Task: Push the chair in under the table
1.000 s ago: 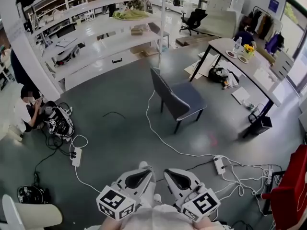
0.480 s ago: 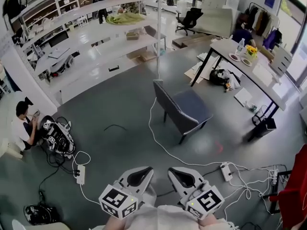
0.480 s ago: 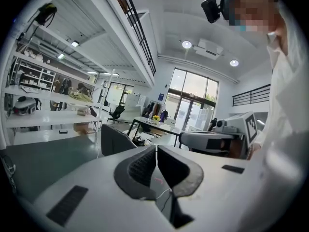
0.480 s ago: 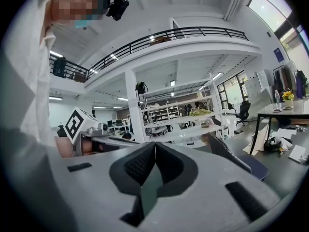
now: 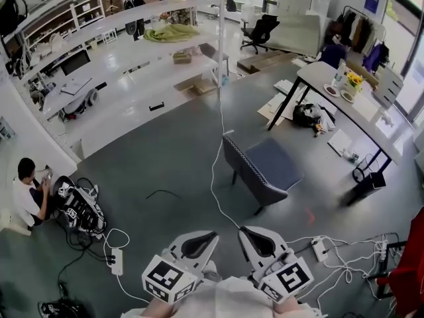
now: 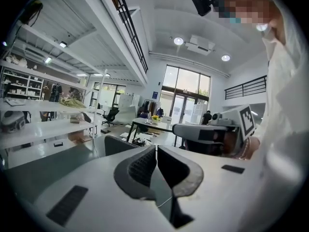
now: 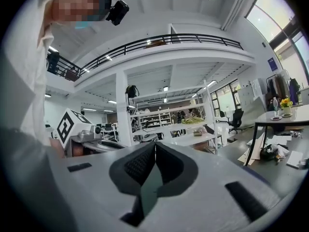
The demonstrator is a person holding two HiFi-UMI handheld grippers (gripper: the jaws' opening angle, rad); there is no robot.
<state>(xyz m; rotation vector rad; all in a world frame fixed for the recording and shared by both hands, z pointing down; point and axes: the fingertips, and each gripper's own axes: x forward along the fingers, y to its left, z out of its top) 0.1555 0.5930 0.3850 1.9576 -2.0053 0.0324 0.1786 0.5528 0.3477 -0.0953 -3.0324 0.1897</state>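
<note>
A dark blue-grey chair (image 5: 264, 169) stands alone on the grey floor, its back toward me, well short of the white table (image 5: 351, 106) at the right. In the head view both grippers are held close to my body at the bottom, far from the chair. My left gripper (image 5: 200, 236) is shut and holds nothing; its own view shows the jaws (image 6: 156, 151) closed, with the chair's back (image 6: 117, 145) and the table (image 6: 153, 125) beyond. My right gripper (image 5: 250, 232) is shut too, jaws (image 7: 155, 149) together and empty.
A white cable (image 5: 217, 177) runs across the floor past the chair to power strips (image 5: 320, 247). Long white shelving (image 5: 132, 65) fills the left and back. A person (image 5: 26, 191) sits on the floor at the left beside equipment (image 5: 76, 204). A red chair (image 5: 407, 264) is at the right edge.
I have moved forward across the floor: the chair sits lower and nearer in the head view. Both grippers stay shut and side by side.
</note>
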